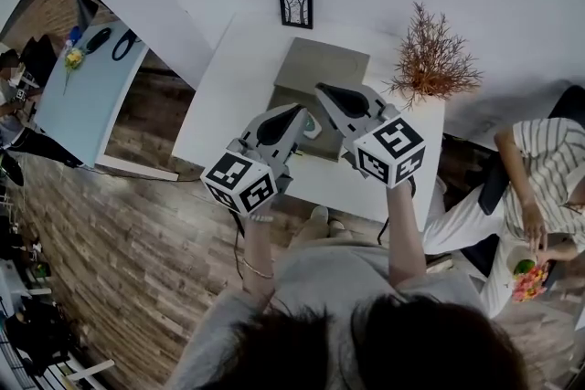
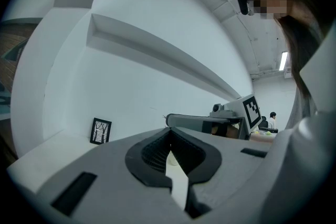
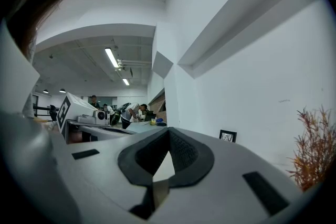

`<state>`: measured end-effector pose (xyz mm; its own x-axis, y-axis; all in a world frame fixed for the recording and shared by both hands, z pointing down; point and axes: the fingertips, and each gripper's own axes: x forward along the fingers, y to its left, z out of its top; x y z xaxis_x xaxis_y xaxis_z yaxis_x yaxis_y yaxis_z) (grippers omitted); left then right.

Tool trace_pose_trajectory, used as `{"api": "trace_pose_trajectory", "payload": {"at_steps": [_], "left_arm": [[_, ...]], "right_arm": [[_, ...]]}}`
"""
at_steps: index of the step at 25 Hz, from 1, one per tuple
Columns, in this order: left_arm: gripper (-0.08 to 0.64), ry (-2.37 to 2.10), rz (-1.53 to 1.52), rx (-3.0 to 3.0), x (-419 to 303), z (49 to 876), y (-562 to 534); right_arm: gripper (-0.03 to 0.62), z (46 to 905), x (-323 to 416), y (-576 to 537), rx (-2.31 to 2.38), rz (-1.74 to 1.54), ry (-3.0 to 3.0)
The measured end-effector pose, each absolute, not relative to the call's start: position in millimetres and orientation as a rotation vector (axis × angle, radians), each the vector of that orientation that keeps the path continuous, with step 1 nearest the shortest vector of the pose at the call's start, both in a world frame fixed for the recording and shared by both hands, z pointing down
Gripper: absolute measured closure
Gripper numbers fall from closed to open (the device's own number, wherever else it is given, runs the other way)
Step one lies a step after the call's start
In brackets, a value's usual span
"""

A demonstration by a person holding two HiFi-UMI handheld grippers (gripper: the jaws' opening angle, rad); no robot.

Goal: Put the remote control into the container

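Head view: both grippers are held level above the white counter, tips toward the wall.

- Left gripper: clenched, jaw tips meet, nothing between them.
- Right gripper: clenched likewise, empty.
- Grey container: on the counter close to the wall, and both gripper tips overlap its near edge.
- Remote control: cannot be made out in any view.
- Picture frame: leans on the wall behind the container.
- Dried plant: to the container's right.
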<state>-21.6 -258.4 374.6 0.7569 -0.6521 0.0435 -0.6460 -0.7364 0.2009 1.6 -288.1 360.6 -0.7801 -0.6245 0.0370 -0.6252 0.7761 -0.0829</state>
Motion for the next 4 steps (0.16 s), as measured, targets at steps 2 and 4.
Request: {"api": "trace_pose_trajectory", "payload": {"at_steps": [2, 4], "left_arm": [[0.557, -1.029, -0.043, 2.751, -21.2, 373.2, -256.7], [0.557, -1.030, -0.043, 2.750, -21.2, 371.8, -255.0]], "right_arm": [[0.595, 359.2, 2.0, -286.2, 1.038, 0.142, -2.956], [0.595, 357.8, 2.0, -284.5, 1.035, 0.142, -2.958]]}}
